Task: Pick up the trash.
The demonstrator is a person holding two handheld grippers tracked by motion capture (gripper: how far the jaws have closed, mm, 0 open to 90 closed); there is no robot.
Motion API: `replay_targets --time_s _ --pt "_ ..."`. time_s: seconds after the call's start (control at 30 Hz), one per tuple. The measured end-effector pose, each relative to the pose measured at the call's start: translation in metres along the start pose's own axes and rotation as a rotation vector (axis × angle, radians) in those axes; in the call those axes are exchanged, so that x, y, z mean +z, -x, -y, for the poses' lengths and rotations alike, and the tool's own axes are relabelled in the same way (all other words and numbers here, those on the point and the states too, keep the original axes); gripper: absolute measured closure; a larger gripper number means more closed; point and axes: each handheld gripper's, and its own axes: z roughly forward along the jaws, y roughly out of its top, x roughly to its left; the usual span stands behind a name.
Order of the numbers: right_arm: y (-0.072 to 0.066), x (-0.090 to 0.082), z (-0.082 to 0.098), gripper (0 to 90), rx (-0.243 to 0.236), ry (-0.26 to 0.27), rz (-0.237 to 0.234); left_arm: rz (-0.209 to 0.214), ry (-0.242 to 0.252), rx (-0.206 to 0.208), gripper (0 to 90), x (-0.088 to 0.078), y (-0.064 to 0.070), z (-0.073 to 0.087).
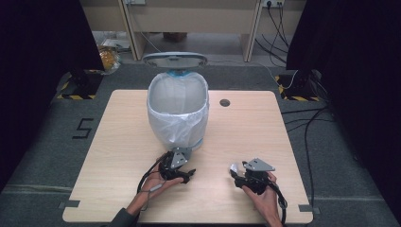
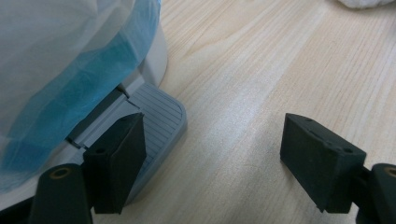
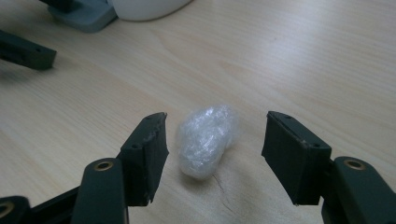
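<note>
A crumpled wad of clear plastic film (image 3: 205, 140) lies on the wooden table (image 3: 303, 56), near its front right. My right gripper (image 3: 215, 129) stands open around it, one jaw on each side, and neither pad touches the wad. In the high view the wad (image 1: 235, 168) sits just ahead of the right gripper (image 1: 242, 178). A white pedal bin (image 1: 177, 111) with a clear liner stands mid-table, its lid up. My left gripper (image 2: 215, 140) is open and empty at the bin's base. Its left jaw hovers over the grey foot pedal (image 2: 159, 116).
The blue-tinted liner (image 2: 56, 70) hangs over the bin's side close to the left gripper. A cable hole (image 1: 224, 102) lies in the tabletop right of the bin. One jaw of the left gripper (image 3: 25, 51) lies at the far left of the right gripper view.
</note>
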Motion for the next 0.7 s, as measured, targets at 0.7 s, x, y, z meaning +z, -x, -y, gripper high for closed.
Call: replay_targets --time_s 0.7 --pt "0.005 0.014 -0.005 57.6 0.008 -0.035 -0.003 0.0 0.0 0.001 21.8 0.0 0.0 0.0"
